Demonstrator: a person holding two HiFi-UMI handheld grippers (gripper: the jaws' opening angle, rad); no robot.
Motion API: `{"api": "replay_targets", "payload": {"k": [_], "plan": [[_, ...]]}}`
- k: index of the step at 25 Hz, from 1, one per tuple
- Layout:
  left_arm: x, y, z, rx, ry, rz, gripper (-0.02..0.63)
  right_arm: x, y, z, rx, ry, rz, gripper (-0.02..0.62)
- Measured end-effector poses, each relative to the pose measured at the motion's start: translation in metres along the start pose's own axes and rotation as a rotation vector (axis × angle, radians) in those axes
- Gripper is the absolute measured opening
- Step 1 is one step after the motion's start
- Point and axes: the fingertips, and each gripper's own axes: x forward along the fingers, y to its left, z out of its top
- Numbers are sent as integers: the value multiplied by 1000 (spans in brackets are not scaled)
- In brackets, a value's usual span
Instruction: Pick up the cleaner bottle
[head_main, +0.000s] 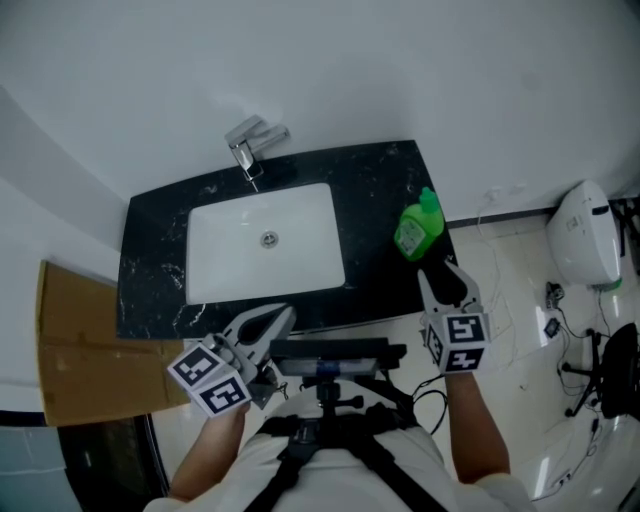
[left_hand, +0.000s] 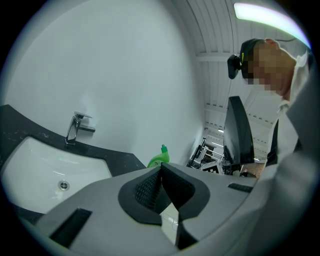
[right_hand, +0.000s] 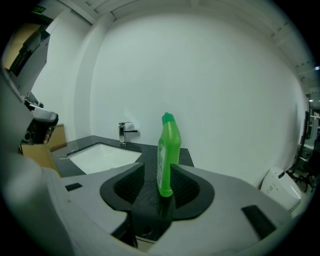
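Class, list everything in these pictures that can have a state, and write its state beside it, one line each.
cleaner bottle: upright on the counter, cap on, not yet lifted.
right tool: jaws open, one on each side of the bottle, not clamped.
left tool: jaws shut, nothing held.
faucet: off, no water running.
sink: empty.
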Motion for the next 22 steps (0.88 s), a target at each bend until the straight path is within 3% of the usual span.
{"api": "replay_targets", "payload": {"k": [22], "plan": [[1,1,-8,-25,16,29,-5,37,-8,-34,-1,48,0,167]]}}
